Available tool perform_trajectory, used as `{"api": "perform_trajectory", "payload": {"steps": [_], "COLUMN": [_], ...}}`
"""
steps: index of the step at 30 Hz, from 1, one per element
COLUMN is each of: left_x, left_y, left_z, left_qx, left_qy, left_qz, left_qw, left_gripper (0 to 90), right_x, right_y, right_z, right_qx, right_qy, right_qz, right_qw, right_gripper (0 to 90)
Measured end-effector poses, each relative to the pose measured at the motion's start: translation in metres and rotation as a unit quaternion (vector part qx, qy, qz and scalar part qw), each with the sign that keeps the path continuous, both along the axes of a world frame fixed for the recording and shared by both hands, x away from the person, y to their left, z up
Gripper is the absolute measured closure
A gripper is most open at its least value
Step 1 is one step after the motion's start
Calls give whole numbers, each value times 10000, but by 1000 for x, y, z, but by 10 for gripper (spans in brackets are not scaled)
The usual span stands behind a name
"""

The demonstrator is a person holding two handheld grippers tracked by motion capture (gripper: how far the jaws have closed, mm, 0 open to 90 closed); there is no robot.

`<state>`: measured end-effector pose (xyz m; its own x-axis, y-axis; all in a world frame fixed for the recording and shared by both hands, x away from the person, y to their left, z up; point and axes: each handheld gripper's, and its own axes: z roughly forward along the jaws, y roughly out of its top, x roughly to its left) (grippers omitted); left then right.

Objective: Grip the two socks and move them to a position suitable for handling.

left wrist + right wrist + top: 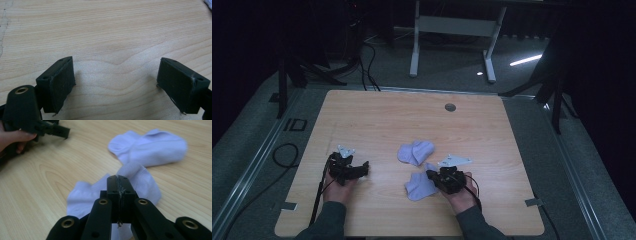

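Note:
Two pale lilac socks lie mid-table. The far sock (416,151) (150,145) rests flat. The near sock (419,186) (85,195) is crumpled, with one end bunched up at the tips of my right gripper (435,175) (121,180). Its jaws are pressed together on that raised fold. My left gripper (360,170) (115,85) is off to the left, low over bare wood, jaws wide apart with nothing between them. It also appears at the top left of the right gripper view, as the left gripper (50,128) held in a hand.
The wooden table (377,120) has a round cable hole (450,107) at the back. A white desk frame (452,35) stands on the floor beyond, and cables (287,155) lie on the floor at left. A corner of a sock (208,2) shows in the left gripper view.

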<state>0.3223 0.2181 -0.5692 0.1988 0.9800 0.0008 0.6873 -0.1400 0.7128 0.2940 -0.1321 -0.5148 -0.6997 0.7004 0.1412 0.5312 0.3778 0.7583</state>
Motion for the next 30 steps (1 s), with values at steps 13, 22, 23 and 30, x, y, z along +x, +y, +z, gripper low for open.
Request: {"api": "perform_trajectory", "payload": {"steps": [13, 22, 23, 30], "left_x": [0, 0, 0, 0], "left_y": [0, 0, 0, 0], "left_z": [0, 0, 0, 0], "left_qx": [4, 1, 1, 11], "left_qy": [4, 0, 0, 6], "left_qz": [-3, -1, -1, 2], "left_qw": [10000, 10000, 10000, 10000], "left_gripper": [143, 143, 143, 143], "right_x": [-4, -6, -6, 7], "right_y": [-40, -62, -62, -72], "right_z": [-1, 10, 10, 14], "right_qx": [-9, -500, -500, -802], "right_qy": [-112, -362, -362, -385], "right_qz": [-563, -767, -767, -731], "right_qw": [9984, 9951, 9951, 9933], "right_gripper": [858, 719, 719, 786]}}
